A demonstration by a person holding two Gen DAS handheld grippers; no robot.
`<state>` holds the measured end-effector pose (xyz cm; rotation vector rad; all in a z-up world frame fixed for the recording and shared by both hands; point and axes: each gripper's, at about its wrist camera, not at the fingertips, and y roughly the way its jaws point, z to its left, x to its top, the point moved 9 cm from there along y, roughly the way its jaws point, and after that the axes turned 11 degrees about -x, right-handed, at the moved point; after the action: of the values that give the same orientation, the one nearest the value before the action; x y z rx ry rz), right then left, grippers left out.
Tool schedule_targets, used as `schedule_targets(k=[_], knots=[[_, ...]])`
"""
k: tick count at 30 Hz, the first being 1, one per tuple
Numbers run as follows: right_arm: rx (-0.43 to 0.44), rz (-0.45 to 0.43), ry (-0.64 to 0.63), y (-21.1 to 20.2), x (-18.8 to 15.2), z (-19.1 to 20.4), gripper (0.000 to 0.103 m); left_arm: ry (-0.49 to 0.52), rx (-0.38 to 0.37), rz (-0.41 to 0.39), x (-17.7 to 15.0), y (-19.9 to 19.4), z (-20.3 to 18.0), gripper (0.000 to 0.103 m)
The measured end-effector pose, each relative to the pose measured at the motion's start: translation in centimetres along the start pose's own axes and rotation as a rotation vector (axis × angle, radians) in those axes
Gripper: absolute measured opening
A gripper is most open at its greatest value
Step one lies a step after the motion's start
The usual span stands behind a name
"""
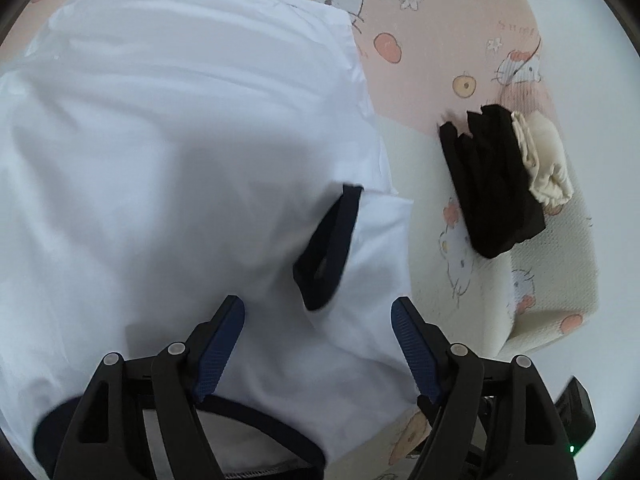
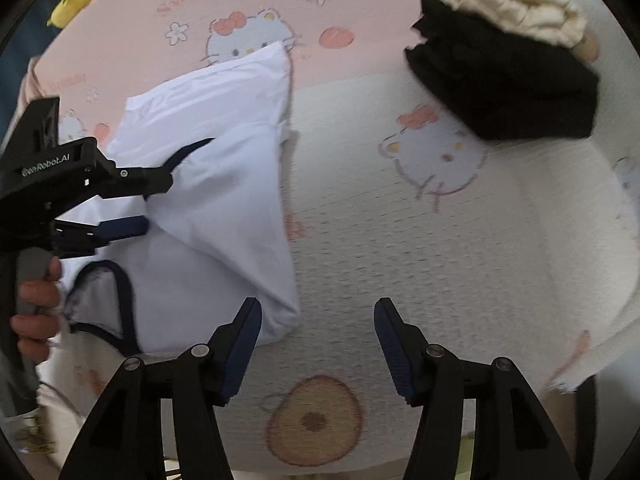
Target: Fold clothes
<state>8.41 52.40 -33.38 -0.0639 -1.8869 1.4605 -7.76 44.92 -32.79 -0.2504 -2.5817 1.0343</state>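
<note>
Nearest us, the left gripper (image 1: 318, 320) hangs with its blue-padded jaws spread wide over the white cotton T-shirt with navy trim (image 1: 180, 160), nothing between them. The right gripper (image 2: 318, 320) is likewise agape, over bare bedding just beside the shirt's lower corner.

We see the shirt lying on the pink-and-cream cartoon-cat bedspread (image 2: 400, 240), partly doubled over itself: a navy sleeve cuff (image 1: 328, 248) sits folded onto the body and the navy neckline (image 2: 116, 304) lies nearest the person. We judge it mid-fold, neither flat nor a finished packet, with its long side folds and a final halving seemingly left to do.

Farther off, a folded black garment (image 2: 508, 80) and a rolled cream garment (image 2: 508, 4) rest touching each other near the bed's edge, already lying as the task wants.

The right wrist view alone shows the shirt's whole outline, the left tool from the side above the cloth, the person's fingers (image 2: 36, 292) on its handle, and a yellow plush toy (image 2: 76, 0) at the far corner. The left wrist view alone shows the cuff and the shirt's creases close up.
</note>
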Motion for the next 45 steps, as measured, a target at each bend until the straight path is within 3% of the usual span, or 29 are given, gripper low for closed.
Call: schedule_targets(k=[2, 5, 12, 16, 18, 20, 24, 31, 35, 37, 39, 40, 45], knots=[[-0.046, -0.02, 0.002, -0.2, -0.5, -0.2, 0.059, 0.03, 0.041, -0.003, -0.2, 0.2, 0.0, 0.074], [-0.028, -0.032, 0.038, -0.3, -1.2, -0.2, 0.059, 0.051, 0.078, -0.008, -0.2, 0.4, -0.1, 0.074], [-0.08, -0.148, -0.048, -1.0, -0.7, 0.9, 0.059, 0.132, 0.127, -0.03, 0.6, 0.0, -0.6, 0.072], [-0.032, -0.097, -0.014, -0.1, -0.8, 1.1, 0.059, 0.182, 0.153, -0.023, 0.6, 0.3, -0.9, 0.071], [0.01, -0.083, 0.013, 0.0, -1.0, 1.3, 0.055, 0.204, 0.173, -0.022, 0.4, 0.7, -0.9, 0.059], [0.052, -0.082, 0.032, 0.1, -0.9, 1.6, 0.049, 0.226, 0.193, -0.021, 0.3, 1.0, -0.9, 0.035], [0.088, -0.071, 0.064, 0.3, -1.1, 1.6, 0.038, 0.307, 0.237, -0.063, 0.5, 0.9, -1.2, 0.014], [0.076, -0.072, 0.018, 0.3, -1.2, 2.2, 0.036, 0.318, 0.283, -0.082, 1.7, 0.4, -0.1, 0.011], [0.059, -0.091, -0.017, 0.0, -1.0, 2.8, 0.036, 0.29, 0.265, -0.078, 1.7, 0.0, 0.3, 0.011], [0.048, -0.112, -0.05, -0.3, -0.8, 3.2, 0.03, 0.288, 0.263, -0.072, 1.6, 0.1, 0.3, 0.011], [0.028, -0.132, -0.1, -0.5, -0.6, 3.8, 0.012, 0.287, 0.258, -0.069, 1.6, 0.2, 0.3, 0.011], [0.013, -0.135, -0.126, -0.5, -0.6, 4.1, 0.009, 0.288, 0.256, -0.065, 1.5, 0.2, 0.3, 0.011], [-0.025, -0.111, -0.162, -0.3, -0.8, 3.9, 0.007, 0.319, 0.267, -0.069, 1.7, 0.2, 0.2, 0.011]])
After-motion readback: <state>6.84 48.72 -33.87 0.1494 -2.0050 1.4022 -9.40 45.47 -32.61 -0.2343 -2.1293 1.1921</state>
